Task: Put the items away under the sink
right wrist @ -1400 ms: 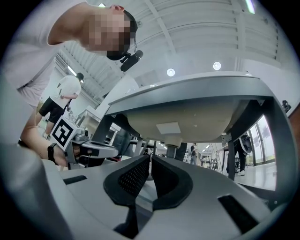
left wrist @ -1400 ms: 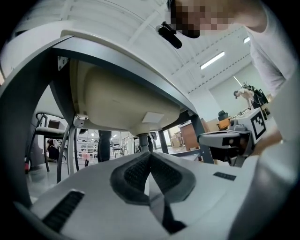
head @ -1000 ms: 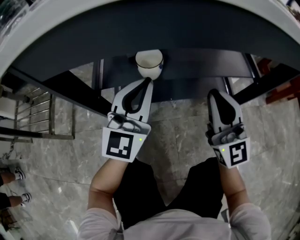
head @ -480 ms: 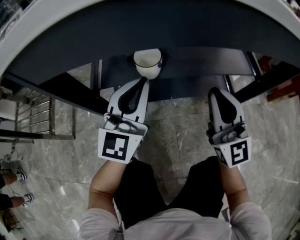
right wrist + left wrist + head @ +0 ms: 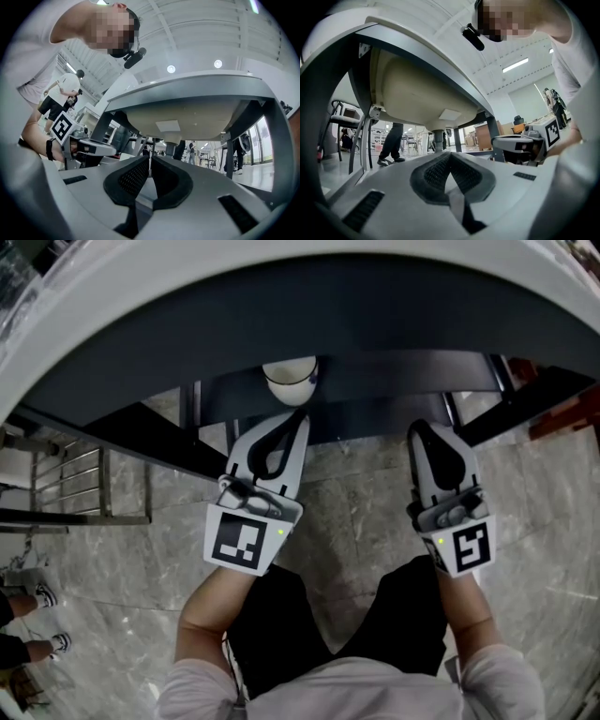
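Head view: left gripper (image 5: 298, 415) and right gripper (image 5: 422, 426) point under sink (image 5: 281, 268); white cup-like item (image 5: 290, 381) sits beneath, just past the left tips. Left gripper view: jaws pressed together, empty. Right gripper view: same. Likely stowed; no other items visible.

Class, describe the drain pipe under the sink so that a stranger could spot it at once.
Find the underside of the pale sink basin, hung between dark frame legs. From its lowest middle point hangs the drain pipe: short, grey and round, unlike the dark legs at the sides.
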{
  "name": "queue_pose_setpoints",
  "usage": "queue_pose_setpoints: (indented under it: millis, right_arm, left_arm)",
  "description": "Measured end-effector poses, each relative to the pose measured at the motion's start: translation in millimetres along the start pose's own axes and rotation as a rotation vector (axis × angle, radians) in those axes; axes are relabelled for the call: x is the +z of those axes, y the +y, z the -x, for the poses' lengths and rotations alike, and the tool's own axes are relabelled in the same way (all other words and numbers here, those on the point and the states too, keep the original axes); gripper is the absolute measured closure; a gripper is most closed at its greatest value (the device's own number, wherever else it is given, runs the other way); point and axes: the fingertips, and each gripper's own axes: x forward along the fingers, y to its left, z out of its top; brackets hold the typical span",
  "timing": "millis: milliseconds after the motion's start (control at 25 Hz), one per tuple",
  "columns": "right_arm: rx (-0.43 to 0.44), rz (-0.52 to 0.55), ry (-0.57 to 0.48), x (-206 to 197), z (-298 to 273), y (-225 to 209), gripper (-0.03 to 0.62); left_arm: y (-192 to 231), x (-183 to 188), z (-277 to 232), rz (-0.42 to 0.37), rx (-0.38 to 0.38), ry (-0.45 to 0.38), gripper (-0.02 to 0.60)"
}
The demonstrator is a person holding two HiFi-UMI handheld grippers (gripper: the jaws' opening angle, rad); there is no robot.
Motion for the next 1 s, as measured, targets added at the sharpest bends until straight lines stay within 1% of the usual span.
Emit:
queue_pose_setpoints:
  millis: [80,200,360,520,640,800,920,1000]
  right_arm:
    - [-0.004,-0.006,0.019,0,3,-1,0.553]
    - [-0.010,-0.027,0.048,3,9,-3,0.554]
    - [-0.004,-0.035,0.106,19,13,-10,0.554]
    - [0.009,-0.039,0.214,44,28,-8,0.554]
    - [0.002,-0.040,0.250,74,30,-10,0.554]
    - [-0.002,-0.038,0.292,132,30,-18,0.554]
    - [-0.013,-0.031,0.317,181,27,-24,0.554]
    - [-0.023,-0.041,0.323,215,23,-28,0.554]
  left_arm:
    - [-10,4,1,0.029,-0.024,0.002,0.578]
    - [-18,12,7,0.071,-0.041,0.014,0.578]
    - [-34,29,7,0.062,-0.060,0.009,0.578]
    - [-48,46,13,0.107,-0.086,0.088,0.578]
    - [-48,71,16,0.148,-0.064,0.114,0.578]
    - [-60,119,23,0.190,-0.045,0.162,0.578]
    - [-62,157,33,0.159,-0.053,0.216,0.578]
    - [-55,184,39,0.163,-0.041,0.242,0.578]
